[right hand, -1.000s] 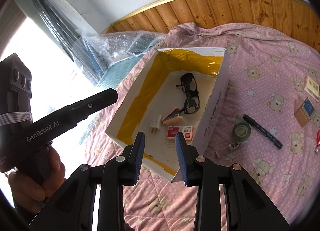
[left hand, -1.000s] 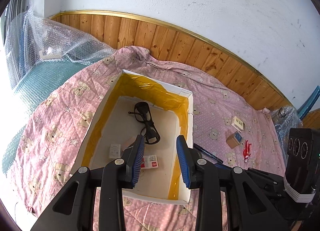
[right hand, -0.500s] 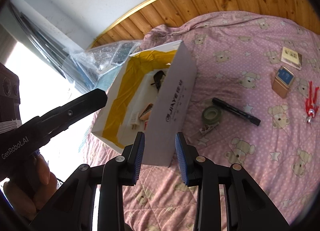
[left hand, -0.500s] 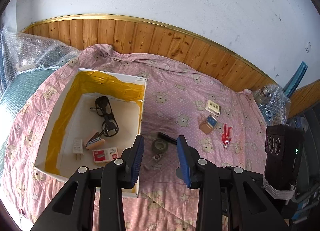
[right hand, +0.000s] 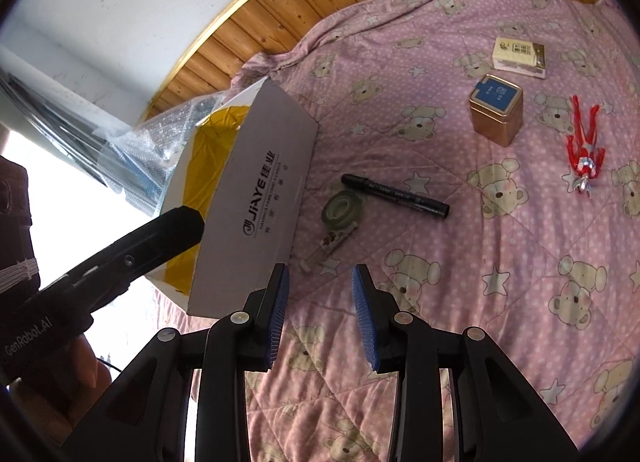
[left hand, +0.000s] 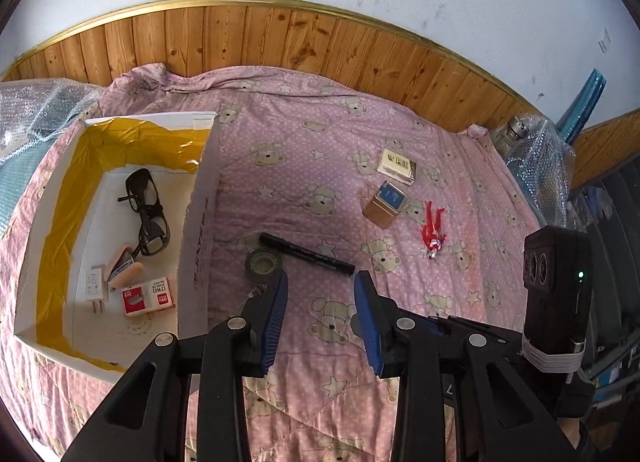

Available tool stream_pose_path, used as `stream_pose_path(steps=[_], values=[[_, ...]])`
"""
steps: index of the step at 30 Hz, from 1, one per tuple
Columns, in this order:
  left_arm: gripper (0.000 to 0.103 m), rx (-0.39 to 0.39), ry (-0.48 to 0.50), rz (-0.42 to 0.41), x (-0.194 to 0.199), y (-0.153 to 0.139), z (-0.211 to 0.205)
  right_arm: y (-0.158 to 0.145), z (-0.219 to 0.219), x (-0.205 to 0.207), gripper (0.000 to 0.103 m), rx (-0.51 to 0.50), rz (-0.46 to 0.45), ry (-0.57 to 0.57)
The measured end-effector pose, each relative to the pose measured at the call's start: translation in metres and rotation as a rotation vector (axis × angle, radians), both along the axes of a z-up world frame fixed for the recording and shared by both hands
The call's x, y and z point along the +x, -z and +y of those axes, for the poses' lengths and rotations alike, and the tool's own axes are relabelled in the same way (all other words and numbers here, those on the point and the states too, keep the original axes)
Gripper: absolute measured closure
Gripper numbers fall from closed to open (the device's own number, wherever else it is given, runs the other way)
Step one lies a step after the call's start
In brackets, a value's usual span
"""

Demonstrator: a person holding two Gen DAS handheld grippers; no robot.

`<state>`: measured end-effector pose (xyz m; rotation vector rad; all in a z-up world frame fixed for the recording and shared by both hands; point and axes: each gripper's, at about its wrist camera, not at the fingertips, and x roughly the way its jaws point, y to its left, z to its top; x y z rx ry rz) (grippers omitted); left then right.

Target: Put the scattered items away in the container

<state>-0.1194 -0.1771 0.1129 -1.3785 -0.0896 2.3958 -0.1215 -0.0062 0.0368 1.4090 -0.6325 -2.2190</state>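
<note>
Claws, left (left hand: 320, 282) and right (right hand: 318, 276), are both hanging apart and empty over the bed (left hand: 304, 158); marker (left hand: 306, 254) and tape roll (left hand: 264, 263) are lying beside the box (left hand: 198, 230).

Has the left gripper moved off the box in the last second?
Yes. The left gripper swung right, from over the box to the marker.

box (right hand: 256, 198) interior hidden in right view, tape roll (left hand: 264, 264) partly behind left gripper (left hand: 321, 294)
</note>
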Motion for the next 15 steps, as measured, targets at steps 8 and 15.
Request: stream_pose_path(steps=[8,15], values=[[0.061,-0.076,0.01,-0.081,-0.014,0.054,0.012,0.024,0.019,-0.012,0.067,-0.006,-0.036,0.028],[0.06,-0.115,-0.024,-0.136,-0.034,0.095,0.01,0.05,0.028,-0.028,0.066,-0.002,-0.081,0.033]])
